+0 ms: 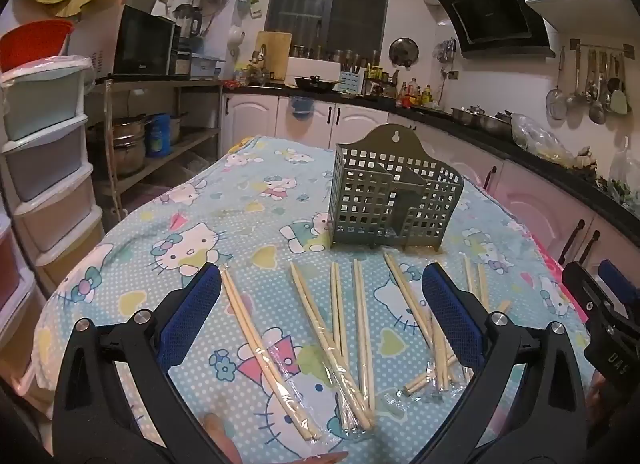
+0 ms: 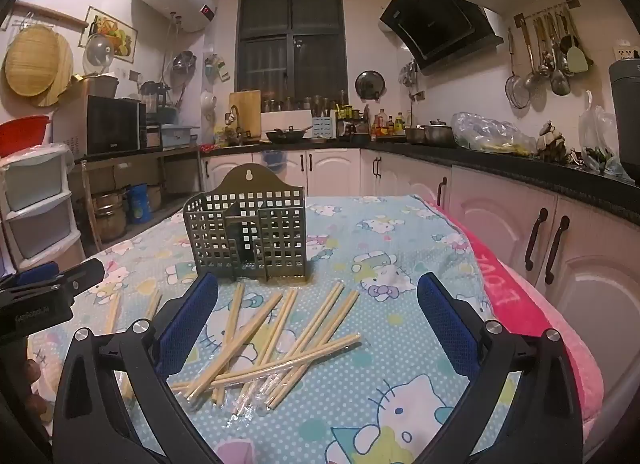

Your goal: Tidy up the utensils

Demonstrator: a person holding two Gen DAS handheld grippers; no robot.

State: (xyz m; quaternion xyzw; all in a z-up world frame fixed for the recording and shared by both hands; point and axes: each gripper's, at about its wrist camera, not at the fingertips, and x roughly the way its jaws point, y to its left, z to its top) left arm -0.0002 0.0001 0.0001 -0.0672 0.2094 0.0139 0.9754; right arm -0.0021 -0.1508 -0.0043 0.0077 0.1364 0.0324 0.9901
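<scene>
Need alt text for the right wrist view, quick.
The open right gripper hovers over a loose pile of wooden chopsticks on a cartoon-print tablecloth. A green perforated utensil holder stands upright just behind them; the left gripper shows at the left edge.

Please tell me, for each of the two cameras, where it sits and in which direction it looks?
Left wrist: on the open left gripper, facing the holder across the chopsticks; right gripper at right edge.
Right wrist: on the open right gripper, facing the same holder; left gripper at left edge.
Shared: holder, chopsticks, cartoon tablecloth.
</scene>
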